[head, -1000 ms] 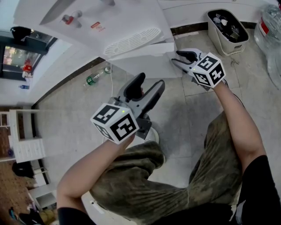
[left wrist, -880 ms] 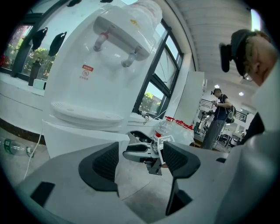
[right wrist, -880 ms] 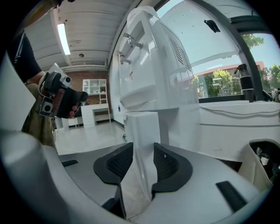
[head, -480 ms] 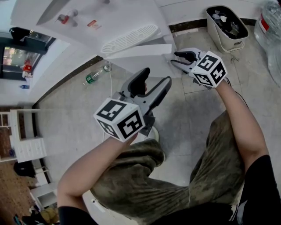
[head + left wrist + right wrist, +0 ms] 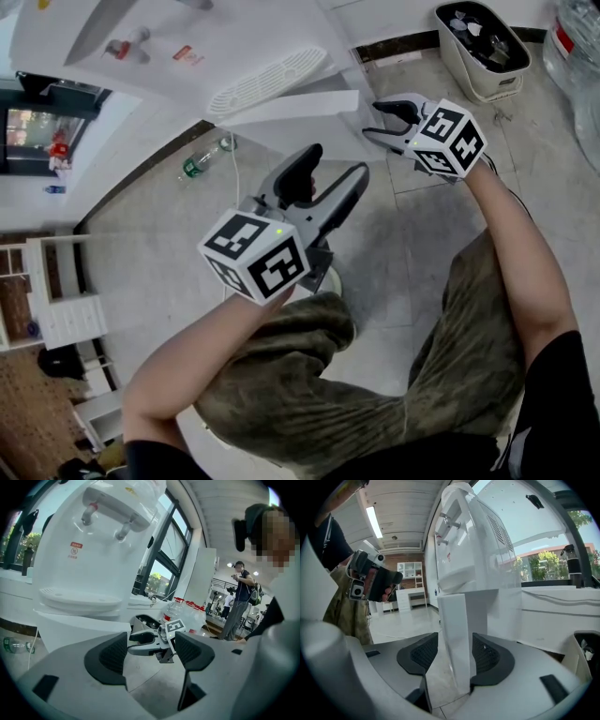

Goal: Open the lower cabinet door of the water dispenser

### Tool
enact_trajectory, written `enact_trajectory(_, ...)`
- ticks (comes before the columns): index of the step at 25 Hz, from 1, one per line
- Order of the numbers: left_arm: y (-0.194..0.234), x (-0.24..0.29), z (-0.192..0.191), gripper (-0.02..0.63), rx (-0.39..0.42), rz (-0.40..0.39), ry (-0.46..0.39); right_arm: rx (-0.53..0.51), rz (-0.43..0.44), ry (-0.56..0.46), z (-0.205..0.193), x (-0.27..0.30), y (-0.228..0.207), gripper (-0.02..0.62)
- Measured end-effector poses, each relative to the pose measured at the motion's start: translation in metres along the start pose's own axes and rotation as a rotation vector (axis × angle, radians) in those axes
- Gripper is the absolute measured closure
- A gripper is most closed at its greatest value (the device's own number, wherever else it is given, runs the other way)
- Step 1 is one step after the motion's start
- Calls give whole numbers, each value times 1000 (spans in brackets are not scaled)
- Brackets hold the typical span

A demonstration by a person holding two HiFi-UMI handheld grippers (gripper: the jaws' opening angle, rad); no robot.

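The white water dispenser (image 5: 187, 47) stands at the top left of the head view, with its lower cabinet door (image 5: 309, 117) swung partly out. My right gripper (image 5: 380, 120) is at the door's free edge. In the right gripper view the door's edge (image 5: 453, 630) stands upright between the pads of my right gripper (image 5: 454, 656). The jaws have just been opening, and a gap shows at the left pad. My left gripper (image 5: 328, 178) hovers open above the floor, short of the door, with nothing between its fingers (image 5: 110, 656).
A beige bin (image 5: 480, 47) of dark items stands by the wall at top right, with large water bottles (image 5: 577, 37) beside it. A green bottle (image 5: 202, 164) and a cable (image 5: 236, 178) lie on the floor left of the dispenser. A person (image 5: 239, 597) stands far behind.
My left gripper has drifted a little up and to the right, toward the door. The right gripper stays at the door's edge, and its jaws stand a little wider.
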State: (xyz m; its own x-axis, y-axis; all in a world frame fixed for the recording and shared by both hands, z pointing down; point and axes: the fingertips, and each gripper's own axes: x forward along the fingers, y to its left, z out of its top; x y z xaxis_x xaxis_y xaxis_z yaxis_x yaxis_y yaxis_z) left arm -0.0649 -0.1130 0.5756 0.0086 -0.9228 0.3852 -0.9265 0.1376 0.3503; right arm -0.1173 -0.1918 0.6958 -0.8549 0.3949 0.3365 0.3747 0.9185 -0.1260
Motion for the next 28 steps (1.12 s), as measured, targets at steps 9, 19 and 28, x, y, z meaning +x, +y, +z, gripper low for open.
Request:
enact_trajectory(9,17,-9,0,310,-20,40,-13,-34,-13,-47,10,13,2,388)
enact_trajectory(19,13,-9,-5,310,-32,26,-6,-104,63,-2,6,12,29,426)
enact_trajectory(28,24,-6,-25,310,-78,56,67,-159,175,28,1,13,71,434)
